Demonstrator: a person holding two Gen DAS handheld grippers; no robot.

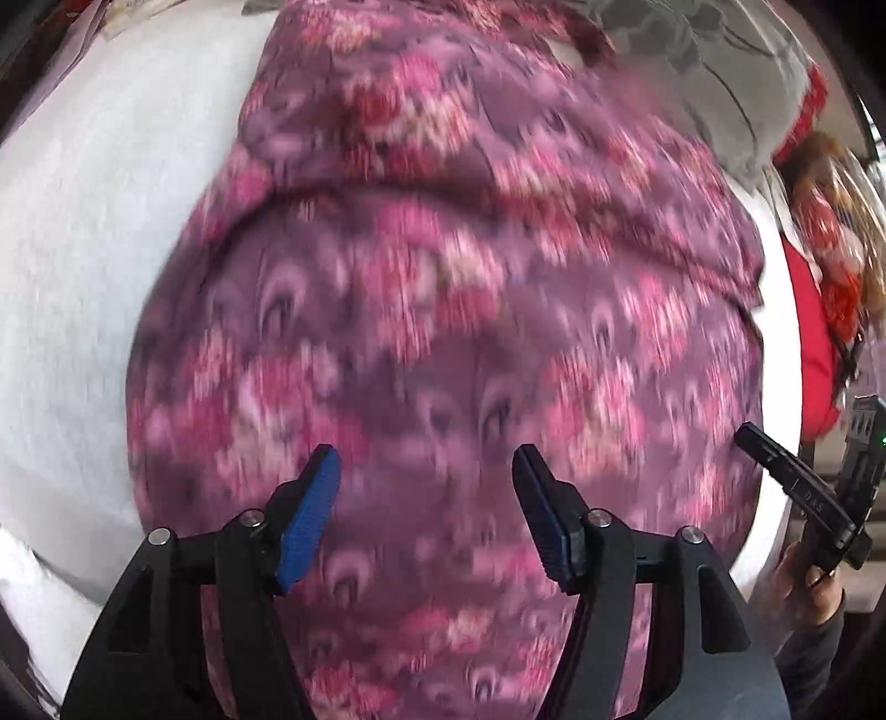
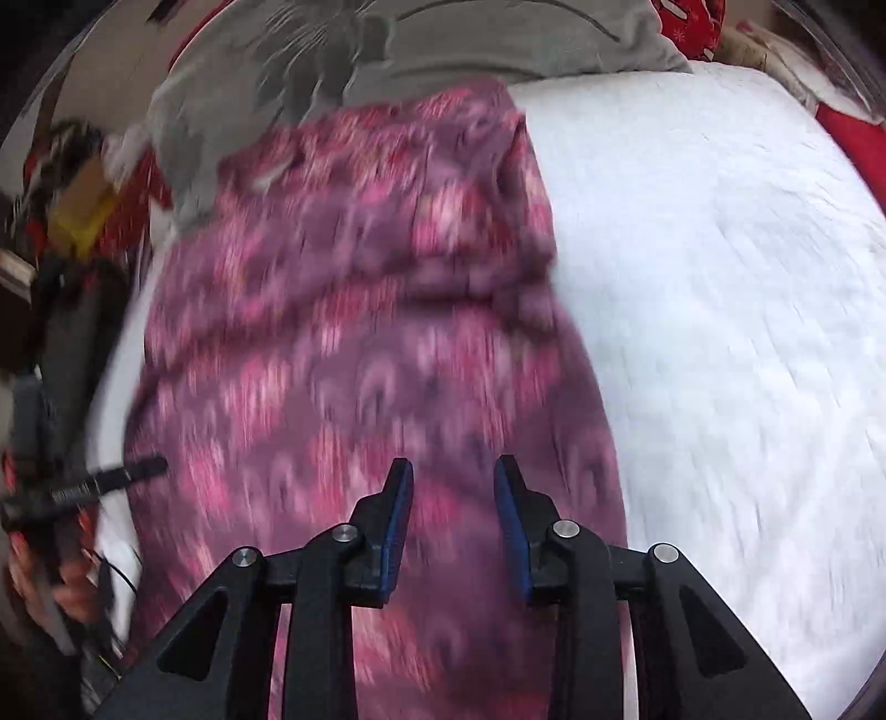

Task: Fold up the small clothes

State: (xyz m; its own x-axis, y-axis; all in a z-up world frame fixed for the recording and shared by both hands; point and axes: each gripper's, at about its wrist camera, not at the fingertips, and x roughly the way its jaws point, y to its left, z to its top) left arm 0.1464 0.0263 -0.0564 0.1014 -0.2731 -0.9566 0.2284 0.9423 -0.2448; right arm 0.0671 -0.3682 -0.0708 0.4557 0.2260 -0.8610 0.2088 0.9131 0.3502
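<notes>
While both claws (image 1: pixel 425 465) (image 2: pixel 453 476) hang open w/ nothing held, purple-pink floral garment (image 1: pixel 443 310) lies creased, blurred.

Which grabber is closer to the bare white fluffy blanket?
Right, probably. The right gripper hovers over the purple flowery cloth just inside its edge, the white textured blanket alongside. The left gripper hovers further in, over the cloth's middle.

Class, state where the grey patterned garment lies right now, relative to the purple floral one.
The grey patterned garment lies at the far end of the white padded surface, just beyond the purple floral garment; it appears top centre in the right wrist view and top right in the left wrist view.
</notes>
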